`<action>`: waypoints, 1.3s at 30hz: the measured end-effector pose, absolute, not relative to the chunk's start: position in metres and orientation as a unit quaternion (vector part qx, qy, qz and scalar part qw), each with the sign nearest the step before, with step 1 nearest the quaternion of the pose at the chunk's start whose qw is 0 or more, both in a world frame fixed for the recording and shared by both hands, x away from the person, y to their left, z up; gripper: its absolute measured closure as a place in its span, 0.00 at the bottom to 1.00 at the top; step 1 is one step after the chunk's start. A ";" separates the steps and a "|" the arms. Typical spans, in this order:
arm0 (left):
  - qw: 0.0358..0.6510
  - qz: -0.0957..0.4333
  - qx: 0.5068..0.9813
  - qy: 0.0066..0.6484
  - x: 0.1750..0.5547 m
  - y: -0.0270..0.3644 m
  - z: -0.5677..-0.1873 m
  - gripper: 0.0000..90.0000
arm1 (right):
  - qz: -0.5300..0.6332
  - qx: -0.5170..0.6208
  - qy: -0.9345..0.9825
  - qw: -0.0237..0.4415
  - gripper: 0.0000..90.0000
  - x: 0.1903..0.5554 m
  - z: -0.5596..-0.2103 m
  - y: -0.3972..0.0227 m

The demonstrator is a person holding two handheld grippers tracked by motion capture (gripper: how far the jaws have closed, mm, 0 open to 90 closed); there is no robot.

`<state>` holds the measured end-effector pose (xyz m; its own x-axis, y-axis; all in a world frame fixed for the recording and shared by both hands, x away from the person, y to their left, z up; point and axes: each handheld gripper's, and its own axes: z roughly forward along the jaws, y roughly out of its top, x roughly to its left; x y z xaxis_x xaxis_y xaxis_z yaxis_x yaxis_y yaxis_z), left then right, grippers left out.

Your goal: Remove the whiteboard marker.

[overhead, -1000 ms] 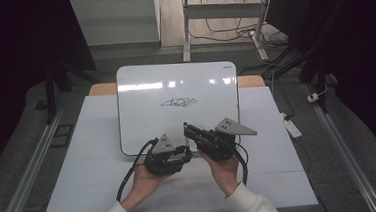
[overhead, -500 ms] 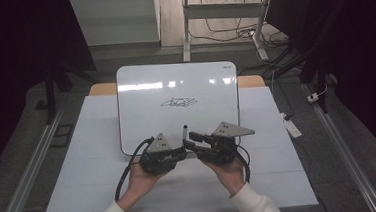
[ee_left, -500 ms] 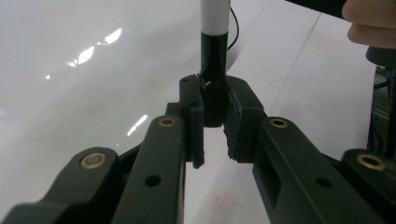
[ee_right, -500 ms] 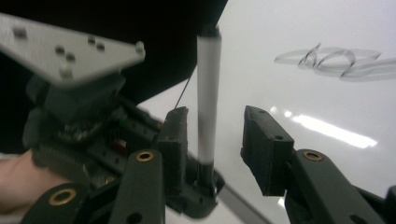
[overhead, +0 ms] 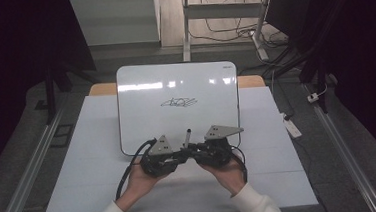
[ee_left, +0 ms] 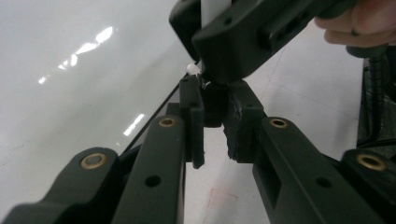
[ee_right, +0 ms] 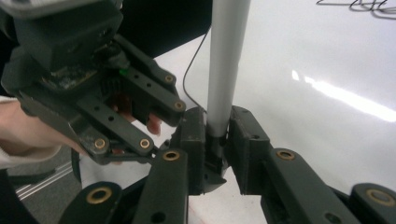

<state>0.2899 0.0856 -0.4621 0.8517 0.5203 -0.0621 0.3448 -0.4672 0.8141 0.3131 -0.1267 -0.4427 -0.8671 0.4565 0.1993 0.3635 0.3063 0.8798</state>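
I see a glossy white whiteboard at upper centre, a smooth pale plastic marker, and matt black plastic on the right gripper.

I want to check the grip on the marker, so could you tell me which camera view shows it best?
The right gripper view: the marker stands upright, its lower end pinched by the right gripper. The left gripper view shows the left gripper closed on a dark end, the white barrel cropped. The high view shows a small stick between both grippers on the whiteboard.
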 end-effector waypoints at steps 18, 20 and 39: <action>0.475 0.068 0.836 0.265 0.294 0.094 -0.462 0.72 | 0.541 0.257 0.800 0.050 0.90 0.311 -0.441 -0.136; 0.474 0.070 0.836 0.269 0.293 0.097 -0.461 0.62 | 0.546 0.260 0.794 0.050 0.90 0.313 -0.442 -0.139; 0.435 0.100 0.782 0.436 0.242 0.233 -0.502 0.43 | 0.581 0.270 0.763 0.088 0.90 0.340 -0.441 -0.150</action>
<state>0.2420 0.2334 -0.5016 0.6004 0.7680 -0.2231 0.5950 -0.2425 0.7663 0.3400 -0.1500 -0.4405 -0.8391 0.5140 0.1783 0.3087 0.1799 0.9340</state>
